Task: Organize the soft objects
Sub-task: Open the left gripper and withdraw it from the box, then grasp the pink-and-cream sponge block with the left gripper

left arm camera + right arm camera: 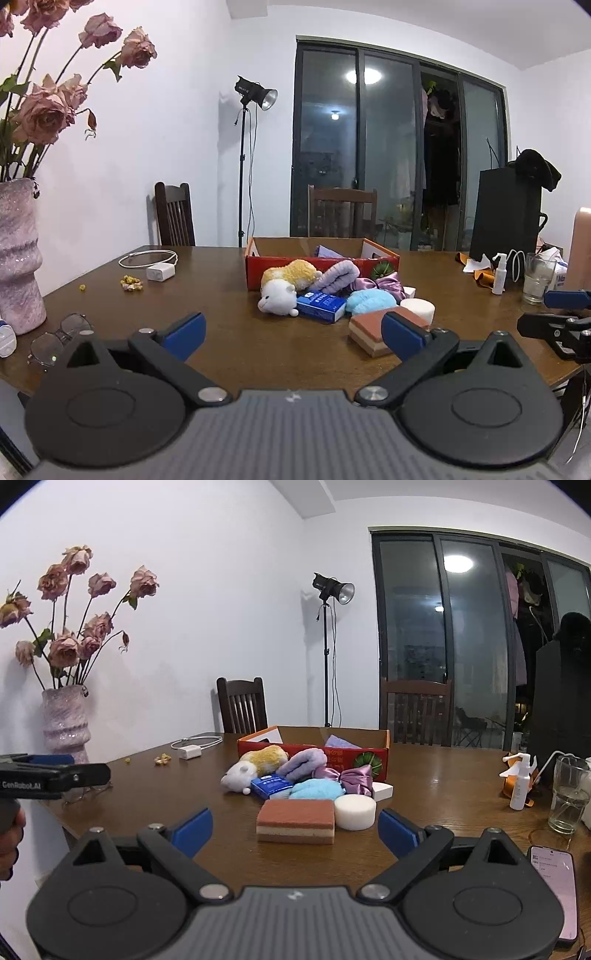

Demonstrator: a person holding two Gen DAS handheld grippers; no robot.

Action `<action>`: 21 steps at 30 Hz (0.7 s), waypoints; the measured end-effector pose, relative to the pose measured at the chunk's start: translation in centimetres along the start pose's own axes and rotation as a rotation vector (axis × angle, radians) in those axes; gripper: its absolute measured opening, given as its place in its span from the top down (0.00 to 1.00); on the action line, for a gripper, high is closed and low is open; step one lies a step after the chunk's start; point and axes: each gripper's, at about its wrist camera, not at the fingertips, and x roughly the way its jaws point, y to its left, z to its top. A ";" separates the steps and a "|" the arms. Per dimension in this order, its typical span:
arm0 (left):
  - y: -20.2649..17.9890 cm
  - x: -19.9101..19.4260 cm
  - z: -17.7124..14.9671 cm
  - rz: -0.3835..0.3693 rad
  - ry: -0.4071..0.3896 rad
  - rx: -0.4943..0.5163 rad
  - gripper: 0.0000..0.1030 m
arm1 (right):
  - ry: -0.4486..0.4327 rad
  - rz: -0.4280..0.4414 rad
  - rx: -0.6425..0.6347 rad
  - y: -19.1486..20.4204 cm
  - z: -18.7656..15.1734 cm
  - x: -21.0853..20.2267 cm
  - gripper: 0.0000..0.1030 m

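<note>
The layered rectangular sponge (295,820) lies just ahead of the wide-open, empty right gripper (294,830), a white foam disc (355,811) touching it; left gripper (293,334) also gapes.

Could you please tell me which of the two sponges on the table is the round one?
The white sponge is round, a plain cylinder; the layered brown sponge beside it is a rectangular block.

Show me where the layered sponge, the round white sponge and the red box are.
layered sponge (295,820), right wrist view, front face.
round white sponge (355,811), right wrist view, side wall.
red box (340,755), right wrist view, front wall.
</note>
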 end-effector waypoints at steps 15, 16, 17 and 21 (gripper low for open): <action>-1.8 7.1 -0.1 -0.119 0.136 -0.032 0.01 | 0.114 0.027 0.095 -4.2 1.2 6.2 0.08; -2.0 7.9 0.1 -0.134 0.145 -0.042 0.04 | 0.125 0.035 0.107 -4.7 1.4 7.1 0.11; -2.2 8.8 0.2 -0.149 0.159 -0.056 0.06 | 0.139 0.040 0.117 -5.1 1.5 8.0 0.12; -2.9 13.2 0.4 -0.226 0.241 -0.111 0.27 | 0.204 0.075 0.143 -6.3 1.9 11.9 0.26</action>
